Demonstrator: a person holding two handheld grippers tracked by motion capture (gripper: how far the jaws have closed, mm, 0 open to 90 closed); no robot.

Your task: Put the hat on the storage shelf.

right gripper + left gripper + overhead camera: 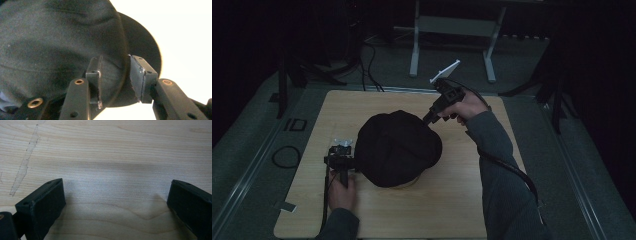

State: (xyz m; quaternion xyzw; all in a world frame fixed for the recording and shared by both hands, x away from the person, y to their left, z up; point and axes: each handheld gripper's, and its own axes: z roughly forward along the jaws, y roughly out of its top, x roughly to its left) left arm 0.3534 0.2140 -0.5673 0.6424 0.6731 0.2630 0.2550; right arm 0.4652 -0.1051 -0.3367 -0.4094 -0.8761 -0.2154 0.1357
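Observation:
A black cap (397, 147) lies in the middle of the wooden table (462, 200). My right gripper (428, 120) reaches its far right edge from behind. In the right gripper view, the right gripper (113, 80) is shut on the cap (55, 42) where the crown meets the brim (145, 47), with fabric between the pads. My left gripper (343, 152) sits just left of the cap, low over the table. The left gripper view shows the left gripper (115, 202) open wide, with bare wood (112, 150) between its jaws.
A pale streak (25, 165) marks the wood ahead of the left gripper. On the dark floor, a cable loop (286, 156) lies left of the table. A metal stand (414, 45) rises beyond the far edge. The near half of the table is bare wood.

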